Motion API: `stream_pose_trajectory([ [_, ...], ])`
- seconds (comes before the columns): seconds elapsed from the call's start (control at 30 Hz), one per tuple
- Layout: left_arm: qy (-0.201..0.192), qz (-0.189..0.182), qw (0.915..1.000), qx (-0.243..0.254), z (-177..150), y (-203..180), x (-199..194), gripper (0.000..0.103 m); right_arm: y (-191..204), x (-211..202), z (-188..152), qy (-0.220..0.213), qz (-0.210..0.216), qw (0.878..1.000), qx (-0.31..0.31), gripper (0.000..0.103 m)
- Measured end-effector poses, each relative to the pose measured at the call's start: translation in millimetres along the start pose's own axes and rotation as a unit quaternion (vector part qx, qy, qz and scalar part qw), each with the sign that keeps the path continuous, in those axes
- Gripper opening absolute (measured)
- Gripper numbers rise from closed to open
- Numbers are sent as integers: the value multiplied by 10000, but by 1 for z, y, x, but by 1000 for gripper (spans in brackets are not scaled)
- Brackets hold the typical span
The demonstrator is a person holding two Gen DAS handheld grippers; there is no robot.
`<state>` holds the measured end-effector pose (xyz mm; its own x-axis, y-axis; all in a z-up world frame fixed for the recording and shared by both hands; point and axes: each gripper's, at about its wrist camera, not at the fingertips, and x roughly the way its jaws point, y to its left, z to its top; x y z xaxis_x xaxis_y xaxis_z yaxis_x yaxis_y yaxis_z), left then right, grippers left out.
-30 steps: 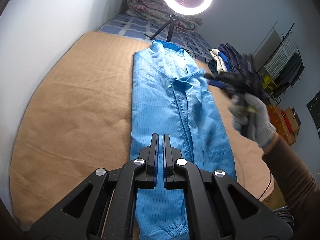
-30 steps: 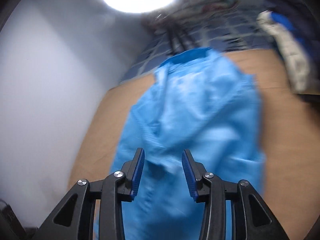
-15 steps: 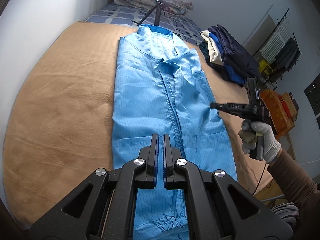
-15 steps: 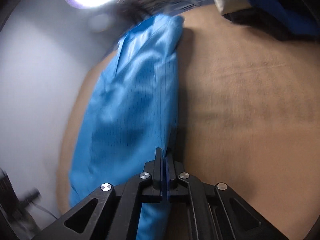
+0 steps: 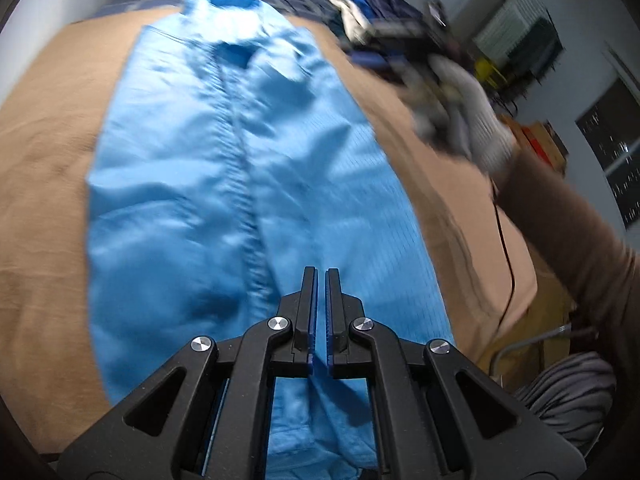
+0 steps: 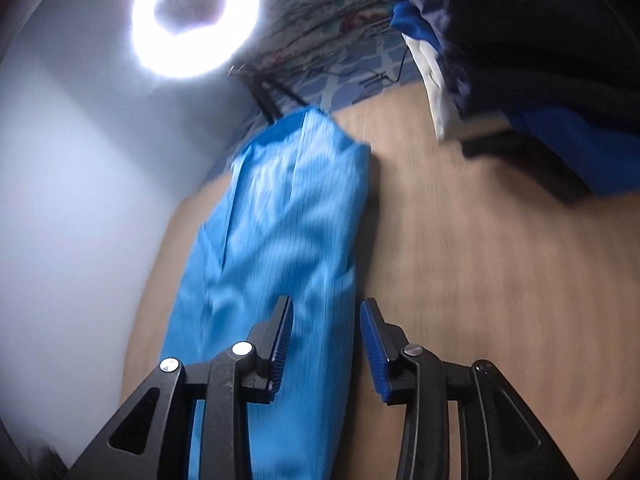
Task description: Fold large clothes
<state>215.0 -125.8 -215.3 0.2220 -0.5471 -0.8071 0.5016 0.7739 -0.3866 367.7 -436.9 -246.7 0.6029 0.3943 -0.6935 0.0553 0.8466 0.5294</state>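
Note:
A long light-blue garment [image 5: 224, 168] lies flat, front side up, on a tan blanket [image 5: 44, 152], collar at the far end. My left gripper [image 5: 320, 276] is shut with nothing in it and hovers over the garment's lower half, right of the front placket. My right gripper [image 6: 326, 304] has its jaws opening; the garment's [image 6: 280, 216] right edge shows in the gap beneath them, but the pads press on nothing. In the left wrist view a gloved hand [image 5: 476, 120] holds that gripper, blurred, above the blanket to the garment's right.
A pile of dark blue and white clothes [image 6: 520, 40] sits on the blanket's [image 6: 460, 260] far right. A ring light [image 6: 196, 20] on a tripod stands beyond the collar. A pale wall runs along the left. Past the bed's right edge are a clothes rack [image 5: 520, 44] and boxes [image 5: 540, 140].
The right gripper, shut half a second ago at the garment's edge, now has its jaws apart and has moved up along that edge. The left gripper has dropped closer to the garment.

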Motion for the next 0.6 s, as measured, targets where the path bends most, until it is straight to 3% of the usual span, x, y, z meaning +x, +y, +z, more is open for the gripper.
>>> stream_pose_trajectory([
  [0.17, 292, -160, 9988, 367, -13, -21, 22, 0, 4, 37, 38, -26, -113, 9999, -5, 38],
  [0.3, 702, -200, 9965, 398, -19, -21, 44, 0, 5, 73, 53, 163, -535, 9983, -133, 39],
  [0.37, 837, -77, 9958, 373, -22, -17, 53, 0, 4, 86, 54, 173, -621, 9978, -144, 29],
  [0.4, 893, -52, 9954, 341, -24, -15, 55, 0, 5, 88, 56, 142, -615, 9979, -148, 11],
  [0.43, 937, -87, 9952, 282, -25, -12, 57, 0, 8, 89, 58, 121, -659, 9976, -188, 3],
  [0.53, 948, -174, 9952, 153, -25, -8, 58, 0, 32, 88, 68, 8, -1277, 9882, -846, 0],
  [0.6, 956, -184, 9951, 148, -25, -8, 59, 0, 48, 93, 76, -68, -1897, 9717, -1409, 0],
])
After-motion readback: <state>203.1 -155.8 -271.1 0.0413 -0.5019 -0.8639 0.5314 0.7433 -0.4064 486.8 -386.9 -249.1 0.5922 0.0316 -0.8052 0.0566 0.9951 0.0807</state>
